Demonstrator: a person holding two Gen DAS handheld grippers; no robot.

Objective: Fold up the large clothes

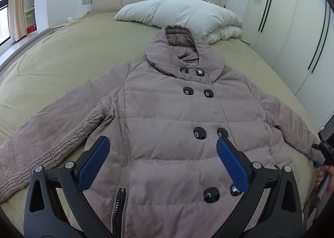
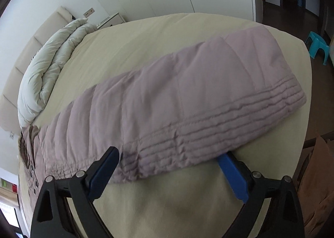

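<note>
A mauve quilted hooded coat (image 1: 162, 112) with black buttons lies face up on the bed, sleeves spread to both sides. My left gripper (image 1: 162, 146) is open and hovers over the coat's lower front, empty. In the right wrist view the coat's right sleeve (image 2: 198, 96) stretches across the bed. My right gripper (image 2: 169, 156) is open at the sleeve's ribbed lower edge; its right finger (image 2: 231, 173) is partly under the cuff end, the left finger beside the fabric. The right gripper also shows at the sleeve cuff in the left wrist view (image 1: 321, 154).
The bed (image 1: 62, 54) has a tan sheet. A folded white duvet (image 1: 183, 14) lies by the headboard, also in the right wrist view (image 2: 52, 58). White wardrobes (image 1: 292, 18) stand on the right. A teal stool (image 2: 317, 46) and a brown bag (image 2: 319, 185) are on the floor.
</note>
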